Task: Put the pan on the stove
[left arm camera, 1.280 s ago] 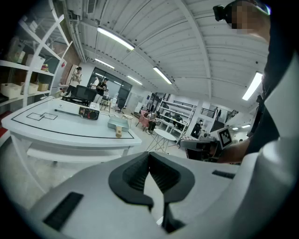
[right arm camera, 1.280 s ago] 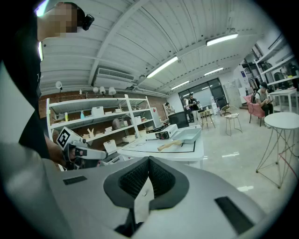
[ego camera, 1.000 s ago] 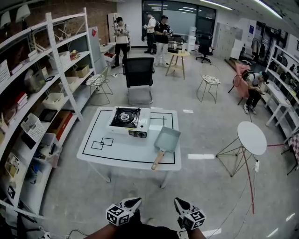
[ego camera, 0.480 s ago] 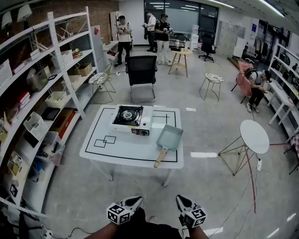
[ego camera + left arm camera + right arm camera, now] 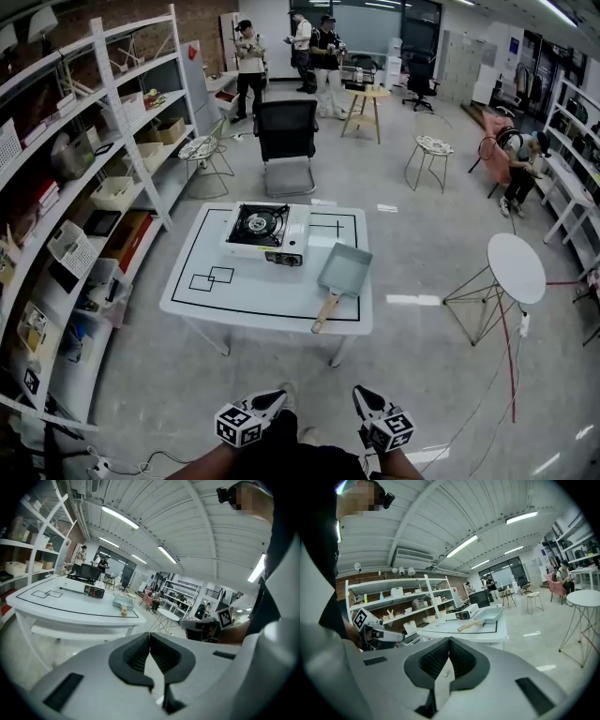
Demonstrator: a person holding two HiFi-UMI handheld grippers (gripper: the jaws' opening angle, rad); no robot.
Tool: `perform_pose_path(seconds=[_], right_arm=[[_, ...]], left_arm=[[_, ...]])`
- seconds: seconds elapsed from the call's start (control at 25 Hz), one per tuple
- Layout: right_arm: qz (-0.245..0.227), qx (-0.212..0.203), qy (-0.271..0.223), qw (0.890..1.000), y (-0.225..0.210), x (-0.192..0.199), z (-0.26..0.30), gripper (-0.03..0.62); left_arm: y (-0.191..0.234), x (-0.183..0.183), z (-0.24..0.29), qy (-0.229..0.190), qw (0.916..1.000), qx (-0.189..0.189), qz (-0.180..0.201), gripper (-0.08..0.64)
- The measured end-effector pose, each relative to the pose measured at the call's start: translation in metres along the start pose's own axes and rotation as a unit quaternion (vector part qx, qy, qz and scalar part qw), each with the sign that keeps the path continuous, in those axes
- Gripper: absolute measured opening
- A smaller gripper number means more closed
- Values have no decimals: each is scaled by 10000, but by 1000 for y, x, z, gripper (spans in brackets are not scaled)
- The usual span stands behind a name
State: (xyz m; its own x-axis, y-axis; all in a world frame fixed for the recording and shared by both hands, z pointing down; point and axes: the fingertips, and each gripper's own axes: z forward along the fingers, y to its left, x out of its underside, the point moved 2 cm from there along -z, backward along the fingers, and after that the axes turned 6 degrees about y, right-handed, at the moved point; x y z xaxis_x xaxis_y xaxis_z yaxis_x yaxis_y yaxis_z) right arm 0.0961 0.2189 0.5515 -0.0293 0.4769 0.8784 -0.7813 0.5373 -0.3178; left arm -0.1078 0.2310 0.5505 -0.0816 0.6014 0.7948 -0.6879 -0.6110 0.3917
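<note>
Grey-blue pan (image 5: 343,269) at table (image 5: 216,305) right edge, handle facing near edge for grasping; stove (image 5: 265,232) beside. Left gripper (image 5: 150,637), right gripper (image 5: 450,643) closed, empty.

The table (image 5: 272,305) stands mid-floor, ahead of the left gripper (image 5: 274,400) and the right gripper (image 5: 360,397). The two grippers sit side by side at the near edge of the head view, well apart from the table. On the table, the stove (image 5: 265,232) sits toward the far edge, left of centre. The pan (image 5: 343,268) lies on the tabletop just beside the stove, to its right and nearer, with its handle (image 5: 324,315) pointing toward the near edge. Shelving (image 5: 103,178) runs along the left of the table. An office chair (image 5: 286,131) stands behind the table. A round table (image 5: 517,267) stands off to the right, well apart.
</note>
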Motion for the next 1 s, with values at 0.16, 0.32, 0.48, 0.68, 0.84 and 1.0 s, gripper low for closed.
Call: perform_pose_path(seconds=[0.16, 0.32, 0.48, 0.68, 0.84, 1.0], right_arm=[[4, -25, 19, 10000, -3, -8, 6, 25], [24, -41, 40, 10000, -6, -10, 16, 25], [46, -35, 22, 10000, -8, -18, 25, 25], [75, -46, 23, 10000, -13, -29, 40, 25], [71, -79, 62, 9999, -14, -35, 59, 25], [106, -62, 122, 9999, -17, -44, 75, 26]], left_arm=[[3, -10, 7, 1, 10000, 29, 13, 9], [10, -17, 14, 27, 9999, 67, 87, 9], [21, -30, 19, -7, 9999, 81, 120, 9], [32, -42, 24, -34, 9999, 103, 121, 9], [49, -43, 28, 33, 9999, 93, 19, 9], [64, -50, 35, 129, 9998, 159, -84, 9]])
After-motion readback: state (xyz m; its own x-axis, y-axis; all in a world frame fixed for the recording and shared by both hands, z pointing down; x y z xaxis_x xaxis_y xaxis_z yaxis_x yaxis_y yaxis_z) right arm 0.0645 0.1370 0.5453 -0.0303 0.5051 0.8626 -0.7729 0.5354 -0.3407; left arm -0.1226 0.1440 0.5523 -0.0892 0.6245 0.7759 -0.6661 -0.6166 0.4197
